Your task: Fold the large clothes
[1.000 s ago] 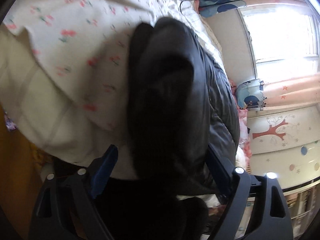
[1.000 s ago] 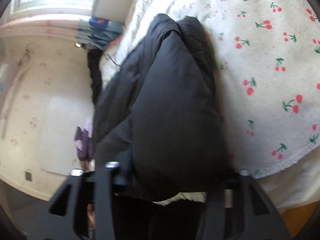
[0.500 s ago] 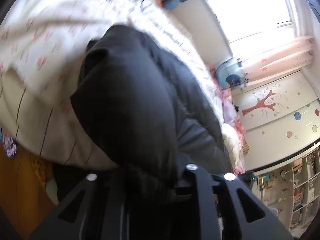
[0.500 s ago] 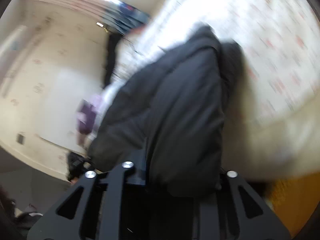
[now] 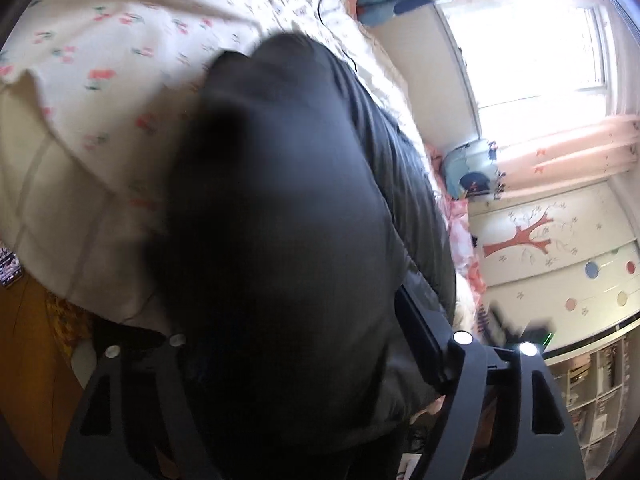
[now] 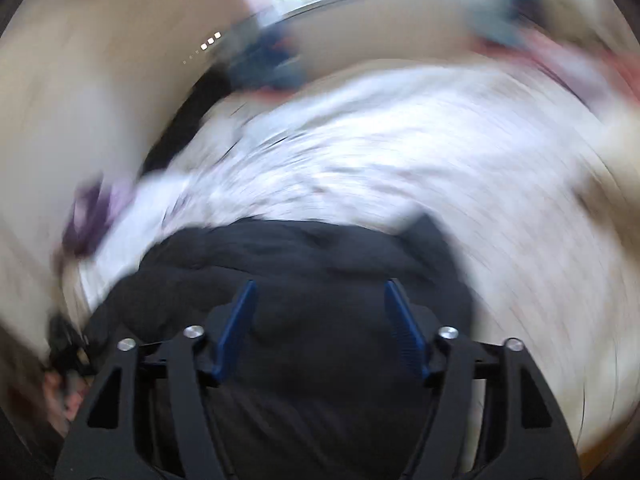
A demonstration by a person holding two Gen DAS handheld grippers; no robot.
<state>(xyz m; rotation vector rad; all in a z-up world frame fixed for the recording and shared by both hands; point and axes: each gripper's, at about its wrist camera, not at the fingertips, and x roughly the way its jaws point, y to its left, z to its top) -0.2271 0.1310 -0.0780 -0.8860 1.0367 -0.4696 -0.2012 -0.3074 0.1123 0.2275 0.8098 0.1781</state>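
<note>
A black padded jacket [image 5: 280, 200] lies bunched on the cherry-print bed sheet [image 5: 120, 60]. Its near end fills the left wrist view, blurred. My left gripper [image 5: 292, 320] has its jaws opening wide, with the jacket's bulk between them. The fabric hides the left finger, and only the right finger [image 5: 420, 336] shows. In the right wrist view, which is motion-blurred, the jacket [image 6: 320, 360] sits low under my right gripper [image 6: 320, 286]. Its jaws are opening, the blue pads [image 6: 240, 320] stand apart, and nothing is pinched between them.
The bed [image 6: 400, 160] stretches ahead. A bright window [image 5: 540, 40] with pink curtains, a cabinet with a tree picture [image 5: 560, 248] and shelves [image 5: 592, 400] stand to the right. Orange wood [image 5: 24, 340] shows at the lower left. A purple item [image 6: 88, 216] lies by the bed's left side.
Both grippers were shut on the jacket half a second ago and now stand wide. The right view has swung sharply, and the jacket sits lower in it.
</note>
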